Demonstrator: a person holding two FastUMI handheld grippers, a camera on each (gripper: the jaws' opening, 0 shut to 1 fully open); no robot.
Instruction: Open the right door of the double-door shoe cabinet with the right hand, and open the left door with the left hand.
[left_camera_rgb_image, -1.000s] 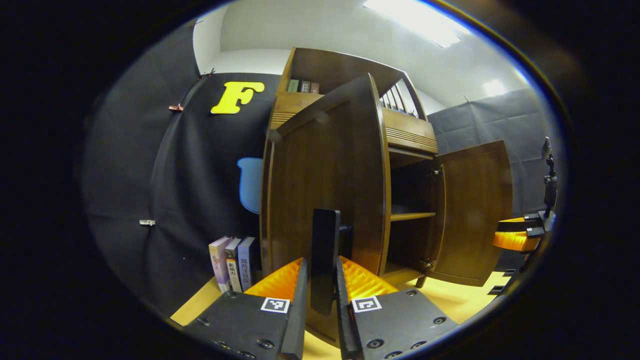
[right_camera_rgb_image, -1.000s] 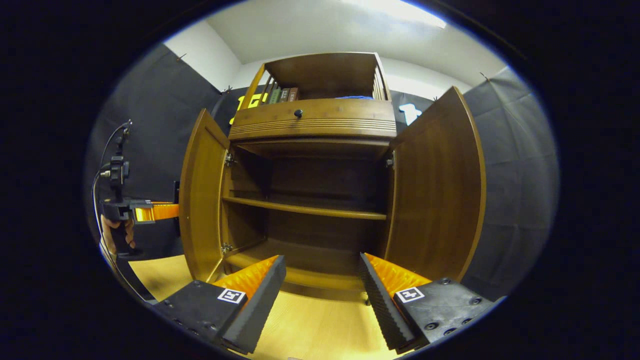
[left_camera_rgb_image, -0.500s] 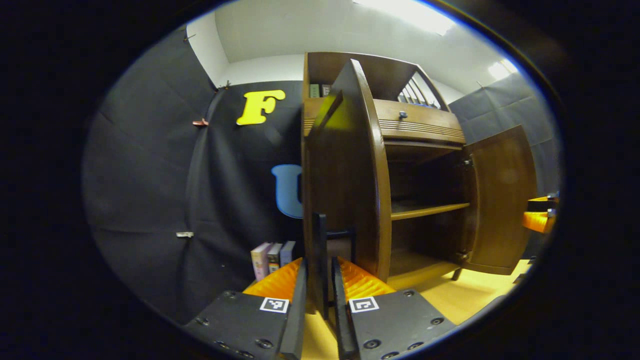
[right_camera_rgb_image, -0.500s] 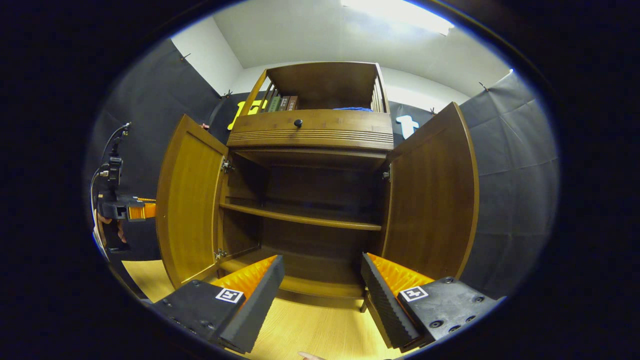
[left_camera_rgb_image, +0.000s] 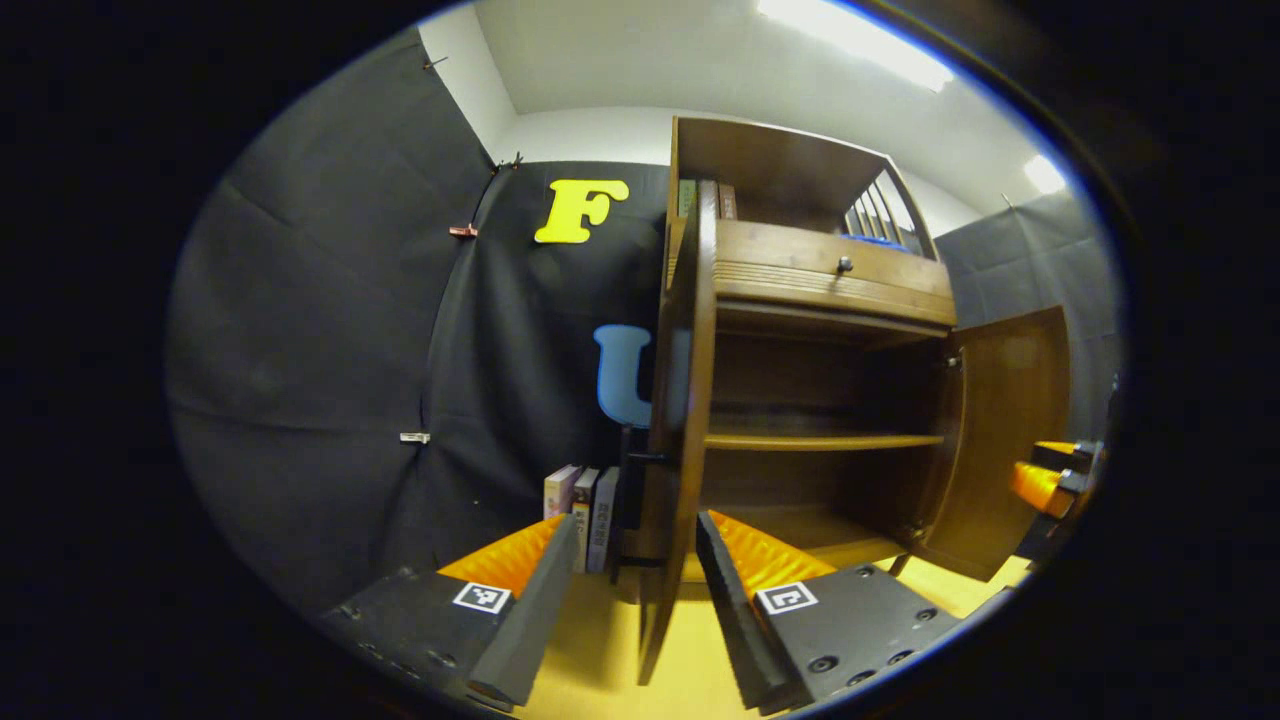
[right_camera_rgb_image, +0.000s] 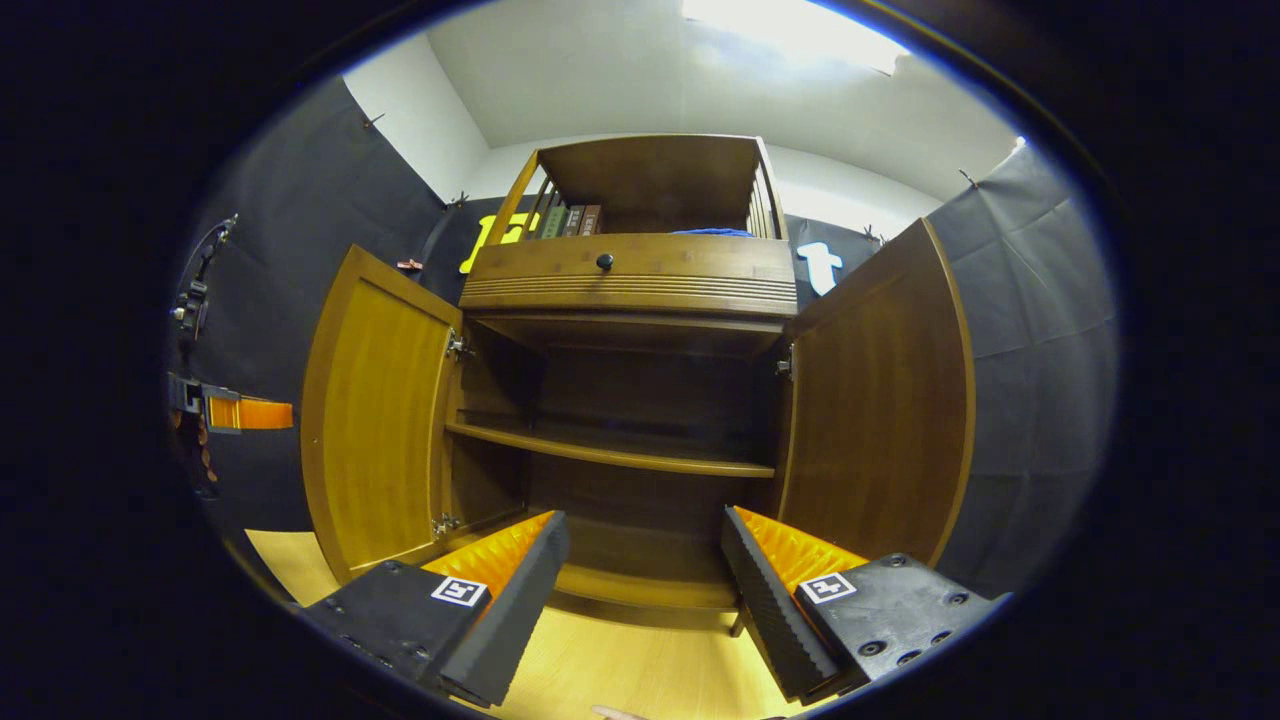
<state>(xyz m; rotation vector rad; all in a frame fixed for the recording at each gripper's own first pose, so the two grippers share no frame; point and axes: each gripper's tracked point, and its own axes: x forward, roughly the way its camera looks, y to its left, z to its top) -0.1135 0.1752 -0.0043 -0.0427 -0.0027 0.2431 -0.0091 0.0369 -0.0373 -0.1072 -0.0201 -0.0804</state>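
Before the shoe cabinet (right_camera_rgb_image: 630, 300) we hold both grippers spread, empty: left gripper (left_camera_rgb_image: 625, 600) straddling the left door (left_camera_rgb_image: 680, 420) edge (untouched), right gripper (right_camera_rgb_image: 640, 590) clear.

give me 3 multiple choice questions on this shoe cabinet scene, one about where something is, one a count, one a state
1. Where do the books on the floor stand?
A. left of the cabinet, by the black cloth
B. on the cabinet's middle shelf
C. between the right gripper's fingers

2. How many cabinet doors stand open?
A. none
B. one
C. two

3. How is the left gripper?
A. shut on the door handle
B. open, either side of the left door's edge
C. shut on a book

Key: 1 A, the left gripper view shows them upright beside the cabinet. 2 C, the left door and right door both swing outward. 3 B, its fingers are spread apart, gripping nothing.
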